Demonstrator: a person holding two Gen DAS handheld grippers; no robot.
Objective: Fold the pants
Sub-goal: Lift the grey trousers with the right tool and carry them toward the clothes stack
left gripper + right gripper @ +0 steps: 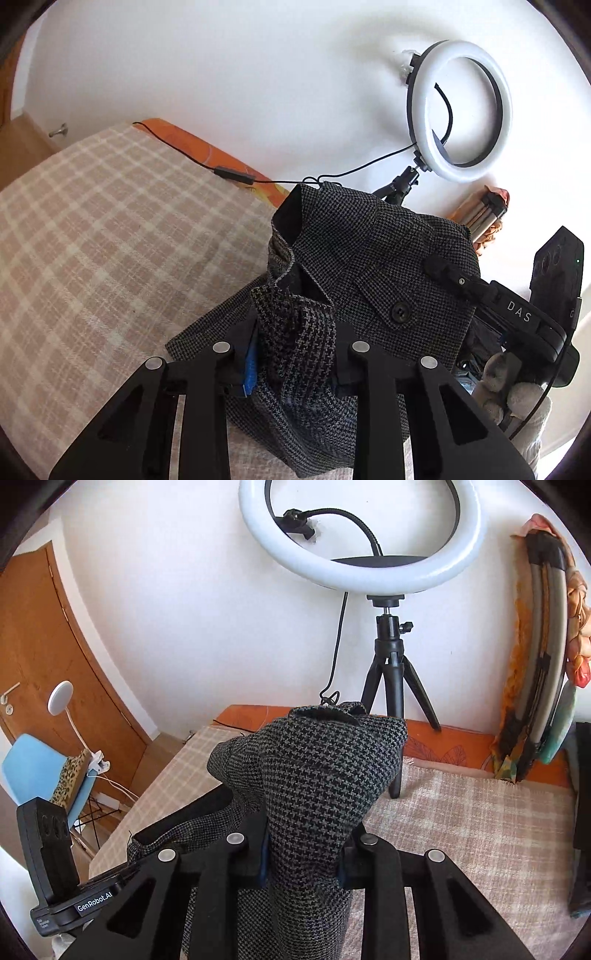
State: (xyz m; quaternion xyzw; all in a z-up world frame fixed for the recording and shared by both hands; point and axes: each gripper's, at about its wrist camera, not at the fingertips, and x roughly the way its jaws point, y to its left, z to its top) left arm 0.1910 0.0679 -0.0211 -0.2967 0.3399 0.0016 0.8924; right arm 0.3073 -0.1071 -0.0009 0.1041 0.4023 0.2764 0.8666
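The pants (373, 266) are dark grey houndstooth with a buttoned pocket flap. My left gripper (295, 354) is shut on a bunched fold of them and holds it above the checked blanket (110, 236). My right gripper (303, 853) is shut on another bunch of the pants (325, 771), lifted off the blanket (461, 812). The right gripper also shows at the right of the left wrist view (509, 314), pinching the cloth. The left gripper's body shows at the lower left of the right wrist view (74, 897). The fingertips are hidden in the cloth.
A ring light on a small black tripod (391, 657) stands on the bed's far edge by the white wall, its cable (229, 173) trailing over the blanket. A folded frame with flowered cloth (543, 646) leans at the right. A wooden door (40, 646) and blue chair (33, 768) are at the left.
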